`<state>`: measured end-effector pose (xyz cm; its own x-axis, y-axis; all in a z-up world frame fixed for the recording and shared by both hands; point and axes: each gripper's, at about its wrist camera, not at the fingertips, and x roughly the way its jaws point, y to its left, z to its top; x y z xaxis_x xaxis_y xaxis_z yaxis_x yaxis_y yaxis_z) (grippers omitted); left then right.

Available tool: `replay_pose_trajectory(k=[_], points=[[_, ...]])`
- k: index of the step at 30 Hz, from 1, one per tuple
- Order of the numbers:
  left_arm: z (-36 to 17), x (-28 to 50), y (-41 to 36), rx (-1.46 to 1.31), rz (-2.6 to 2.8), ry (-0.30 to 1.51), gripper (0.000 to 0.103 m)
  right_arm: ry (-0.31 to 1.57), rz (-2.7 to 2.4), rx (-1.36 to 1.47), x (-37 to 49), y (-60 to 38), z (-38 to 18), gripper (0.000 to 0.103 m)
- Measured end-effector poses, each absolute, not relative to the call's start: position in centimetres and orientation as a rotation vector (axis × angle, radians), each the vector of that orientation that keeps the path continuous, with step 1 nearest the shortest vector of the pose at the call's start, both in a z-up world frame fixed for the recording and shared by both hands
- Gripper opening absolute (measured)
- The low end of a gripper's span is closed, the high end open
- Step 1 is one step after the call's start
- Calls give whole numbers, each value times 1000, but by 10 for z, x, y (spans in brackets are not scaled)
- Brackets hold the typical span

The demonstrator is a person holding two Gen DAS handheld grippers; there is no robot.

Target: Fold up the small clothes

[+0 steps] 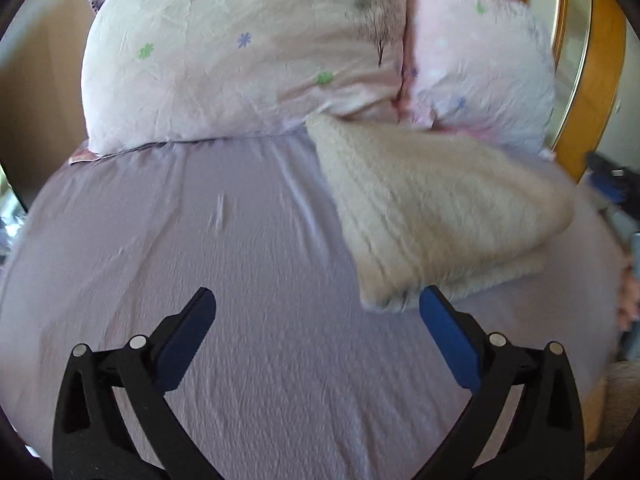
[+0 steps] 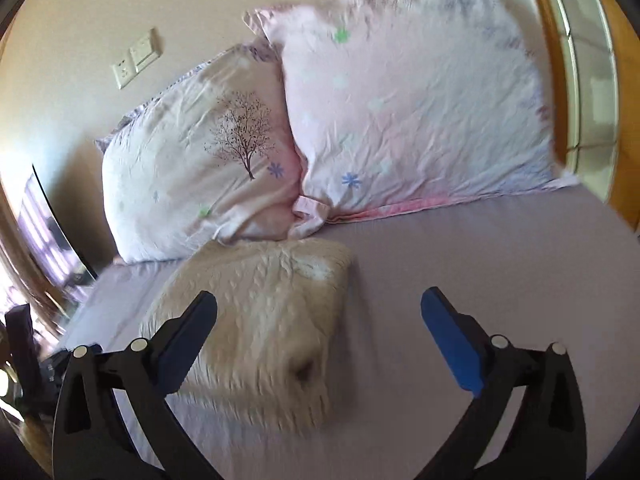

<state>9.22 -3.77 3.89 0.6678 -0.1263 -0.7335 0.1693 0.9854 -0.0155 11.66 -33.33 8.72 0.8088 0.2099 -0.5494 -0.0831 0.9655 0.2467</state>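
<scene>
Left wrist view: the cream cable-knit sweater [image 1: 436, 208] lies folded into a thick, layered pad on the lilac bedsheet [image 1: 200, 240], its far corner touching the pillows.
Landmark: every place below is given relative to the sweater.
Pillows: two floral pillows, one with a tree print [image 2: 208, 160] and a pinker one [image 2: 404, 108], stand propped just behind the sweater.
Why it lies so: my guess is that the sweater is already folded and was set near the pillows to leave the open sheet free; stacked edges show along its near side.
Left gripper [image 1: 318, 304]: jaws spread wide and holding nothing; its right blue pad sits just at the sweater's near corner, the rest over bare sheet beside the sweater.
Right gripper [image 2: 320, 304]: also wide apart and empty; its left finger overlaps the sweater's near part in that view, its right finger over bare sheet to the side.
Pose: both tools point forward and somewhat down across the bed toward the pillows; whether either touches the fabric cannot be told, and both views are motion-blurred.
Progress: judged near done for this garment.
</scene>
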Motion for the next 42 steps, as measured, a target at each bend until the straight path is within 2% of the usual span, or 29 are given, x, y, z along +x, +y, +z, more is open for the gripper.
replay_pose_trajectory(k=[7,13,17,42], points=[[7,99,-63,121,-179,945,101,854,236,100,97,-287,45,102],[1,102,-63,101,-159,954,101,912,164,-51,112,-246,24,102],[1,103,-59,100,-155,927,101,981,146,-39,114,-239,10,102],[1,102,-59,110,-168,924,101,968,97,-16,104,-243,9,102]])
